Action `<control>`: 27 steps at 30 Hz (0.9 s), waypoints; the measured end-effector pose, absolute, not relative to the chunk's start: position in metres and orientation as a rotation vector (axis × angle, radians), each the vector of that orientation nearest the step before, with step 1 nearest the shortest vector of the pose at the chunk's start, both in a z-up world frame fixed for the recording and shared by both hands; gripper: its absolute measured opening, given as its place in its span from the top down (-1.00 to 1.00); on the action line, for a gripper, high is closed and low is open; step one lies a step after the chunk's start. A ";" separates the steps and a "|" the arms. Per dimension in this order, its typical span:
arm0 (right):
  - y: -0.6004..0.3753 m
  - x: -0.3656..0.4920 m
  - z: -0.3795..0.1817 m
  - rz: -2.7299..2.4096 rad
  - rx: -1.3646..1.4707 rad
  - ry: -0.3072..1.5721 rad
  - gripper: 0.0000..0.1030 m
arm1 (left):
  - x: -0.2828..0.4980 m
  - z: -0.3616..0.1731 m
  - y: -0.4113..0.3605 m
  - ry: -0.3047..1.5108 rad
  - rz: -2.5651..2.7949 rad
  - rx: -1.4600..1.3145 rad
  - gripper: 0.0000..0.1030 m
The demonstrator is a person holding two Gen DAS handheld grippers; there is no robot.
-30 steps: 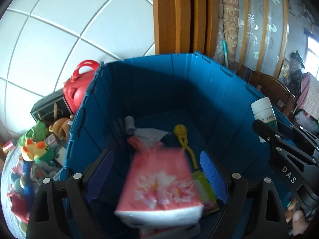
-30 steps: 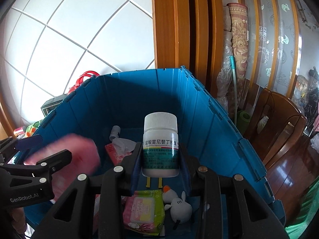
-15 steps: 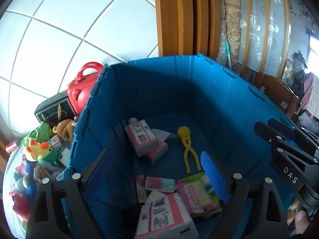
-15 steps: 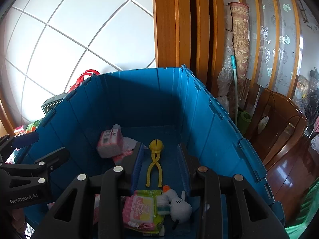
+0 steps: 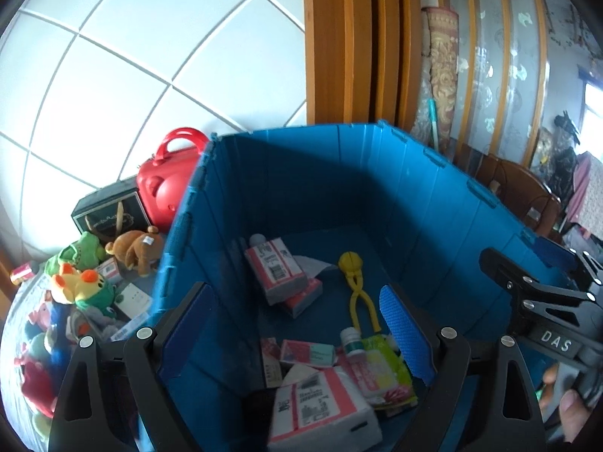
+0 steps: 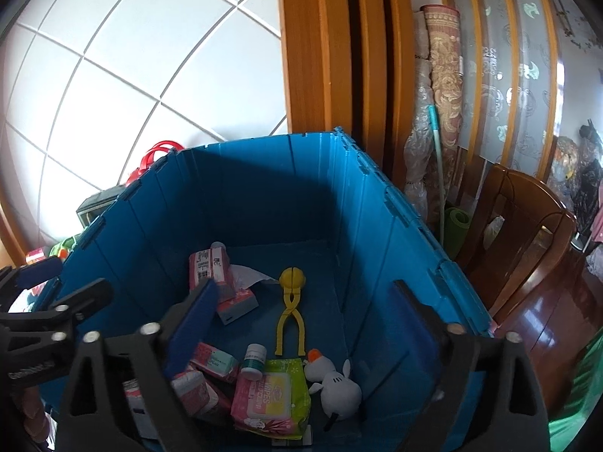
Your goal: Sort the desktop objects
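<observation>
A deep blue crate (image 5: 433,203) (image 6: 380,233) holds sorted items. A pink tissue pack (image 5: 275,269) (image 6: 207,269) lies at the back. A white pill bottle (image 5: 351,341) (image 6: 254,359) rests by a green wipes pack (image 5: 384,373) (image 6: 275,395). Another tissue pack (image 5: 320,410) lies at the front. A yellow clip toy (image 5: 354,286) (image 6: 290,305) lies mid-floor. A white plush (image 6: 335,380) sits front right. My left gripper (image 5: 297,331) and right gripper (image 6: 301,324) are both open and empty above the crate.
Left of the crate are plush toys (image 5: 81,286), a brown bear (image 5: 133,250), a red case (image 5: 169,184) and a black box (image 5: 105,213). A tiled wall stands behind. A wooden chair (image 6: 527,233) and rolled mats (image 6: 444,86) stand to the right.
The left gripper let go of the pink tissue pack and the right let go of the pill bottle. Both fell into the crate. Both grippers now stand open.
</observation>
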State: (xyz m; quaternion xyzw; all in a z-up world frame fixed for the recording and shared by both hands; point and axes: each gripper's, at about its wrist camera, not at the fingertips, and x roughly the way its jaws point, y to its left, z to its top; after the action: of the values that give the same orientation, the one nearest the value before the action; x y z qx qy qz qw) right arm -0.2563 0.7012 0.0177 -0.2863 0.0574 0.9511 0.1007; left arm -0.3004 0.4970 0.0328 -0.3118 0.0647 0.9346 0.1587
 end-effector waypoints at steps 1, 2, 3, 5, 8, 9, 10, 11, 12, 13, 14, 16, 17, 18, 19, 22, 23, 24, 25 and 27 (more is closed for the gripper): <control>0.700 -0.254 0.020 2.805 -0.832 0.181 -1.00 | -0.294 0.038 0.488 0.180 2.687 -0.867 -0.77; 0.699 -0.251 0.023 2.800 -0.817 0.193 -1.00 | -0.287 0.043 0.477 0.171 2.709 -0.839 -0.78; 0.695 -0.246 0.027 2.806 -0.799 0.211 -1.00 | -0.279 0.049 0.464 0.157 2.735 -0.806 -0.79; 0.682 -0.236 0.037 2.829 -0.752 0.236 -1.00 | -0.264 0.060 0.436 0.128 2.785 -0.740 -0.83; 0.646 -0.217 0.054 2.882 -0.681 0.213 -1.00 | -0.241 0.070 0.389 0.092 2.852 -0.680 -0.93; 0.631 -0.210 0.060 2.906 -0.662 0.203 -1.00 | -0.234 0.071 0.373 0.083 2.869 -0.672 -0.95; 0.614 -0.203 0.064 2.932 -0.642 0.200 -1.00 | -0.226 0.071 0.358 0.073 2.882 -0.669 -0.96; 0.598 -0.195 0.068 2.957 -0.624 0.196 -1.00 | -0.219 0.071 0.343 0.065 2.892 -0.669 -0.96; 0.582 -0.189 0.071 2.974 -0.616 0.188 -1.00 | -0.211 0.070 0.328 0.063 2.903 -0.671 -0.96; 0.565 -0.183 0.073 2.992 -0.609 0.179 -1.00 | -0.204 0.068 0.313 0.067 2.915 -0.674 -0.96; 0.546 -0.177 0.074 3.008 -0.614 0.169 -1.00 | -0.197 0.066 0.299 0.069 2.925 -0.680 -0.96; 0.513 -0.167 0.073 3.036 -0.627 0.141 -1.00 | -0.183 0.059 0.272 0.063 2.934 -0.700 -0.97; 0.495 -0.160 0.071 3.043 -0.634 0.125 -1.00 | -0.177 0.055 0.259 0.054 2.931 -0.716 -0.97; 0.478 -0.153 0.069 3.050 -0.643 0.111 -1.00 | -0.171 0.051 0.246 0.047 2.925 -0.734 -0.97; 0.464 -0.147 0.066 3.052 -0.653 0.107 -1.00 | -0.165 0.047 0.234 0.048 2.921 -0.754 -0.97; 0.423 -0.132 0.053 3.051 -0.710 0.079 -1.00 | -0.151 0.035 0.205 0.068 2.943 -0.807 -0.97; 0.411 -0.128 0.047 3.046 -0.735 0.064 -1.00 | -0.146 0.031 0.196 0.074 2.951 -0.821 -0.97; 0.399 -0.124 0.042 3.038 -0.754 0.052 -1.00 | -0.141 0.027 0.188 0.075 2.955 -0.837 -0.97; 0.388 -0.121 0.037 3.030 -0.773 0.041 -1.00 | -0.138 0.024 0.181 0.070 2.954 -0.855 -0.97; 0.370 -0.113 0.028 3.026 -0.806 0.035 -1.00 | -0.134 0.020 0.171 0.063 2.947 -0.889 -0.97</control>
State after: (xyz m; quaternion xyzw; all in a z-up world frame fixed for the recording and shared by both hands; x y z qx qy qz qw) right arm -0.1133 0.3703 0.0280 -0.2573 0.0111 0.9663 0.0051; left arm -0.1336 0.1705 0.0196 -0.2886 0.0206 0.9567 0.0312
